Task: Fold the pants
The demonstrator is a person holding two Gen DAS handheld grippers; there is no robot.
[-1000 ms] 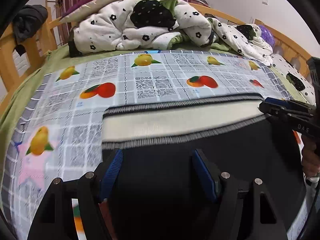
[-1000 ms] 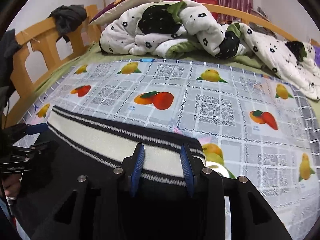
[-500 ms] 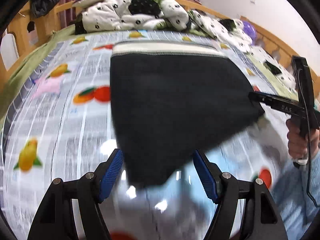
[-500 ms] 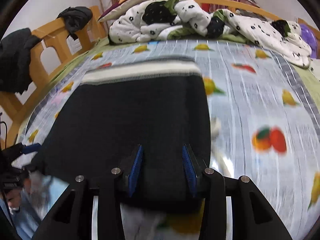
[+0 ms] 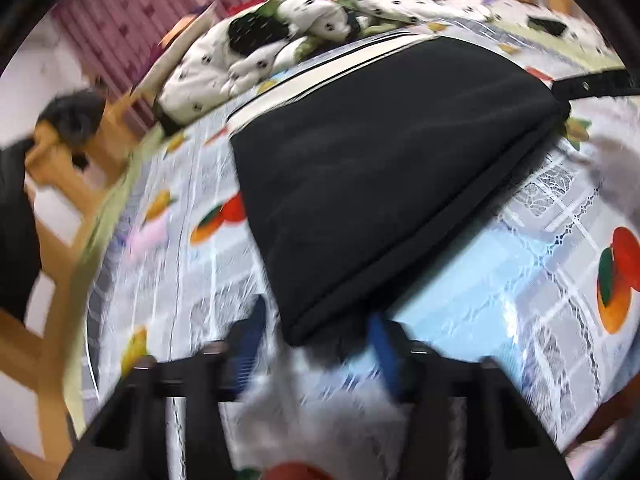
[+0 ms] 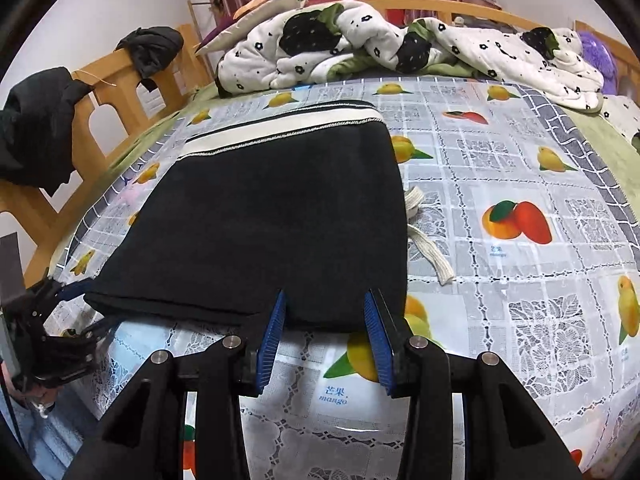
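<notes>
Left gripper (image 6: pixel 86 306), frame lower left, fingers parted at the near-left corner of the pants (image 6: pixel 272 216); right gripper (image 6: pixel 324 332), lower centre, likewise parted. Pants lie folded mid-bed (image 6: pixel 520 168). Fold apparently laid; next, regrasp the near edge.

Both wrist cameras sit low over the near edge of the fruit-print cloth (image 6: pixel 520 152), looking along their fingers toward the headboard, the left view tilted and blurred, sharing the black pants (image 6: pixel 272 216) and rumpled quilt (image 6: pixel 360 44).
</notes>
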